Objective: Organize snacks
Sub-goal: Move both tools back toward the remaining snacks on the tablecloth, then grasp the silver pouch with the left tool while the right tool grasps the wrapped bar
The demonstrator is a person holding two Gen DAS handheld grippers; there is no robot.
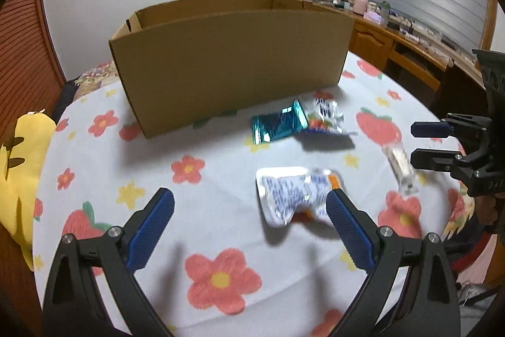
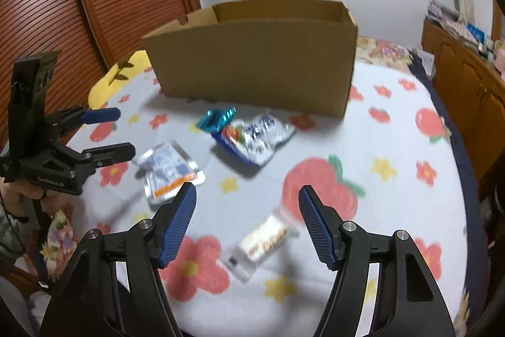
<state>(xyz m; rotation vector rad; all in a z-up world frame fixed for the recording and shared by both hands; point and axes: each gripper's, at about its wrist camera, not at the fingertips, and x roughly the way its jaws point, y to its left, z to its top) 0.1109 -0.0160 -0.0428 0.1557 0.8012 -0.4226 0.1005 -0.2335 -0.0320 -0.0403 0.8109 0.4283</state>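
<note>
Right tongs (image 2: 246,223) spread wide above a clear-wrapped pale snack bar (image 2: 264,239) (blurred), lying on the flowered cloth (image 2: 394,210); cardboard box (image 2: 252,62) beyond.

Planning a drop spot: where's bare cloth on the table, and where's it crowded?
Free: the tablecloth left of the cardboard box, and the cloth between the left gripper and box. Crowded: teal packet, white pouch and wrapped bar, right of centre.

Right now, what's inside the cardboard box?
Only bare inner walls of the cardboard box show near the rim. Its front wall hides the bottom, so I cannot tell if snacks are inside.
</note>
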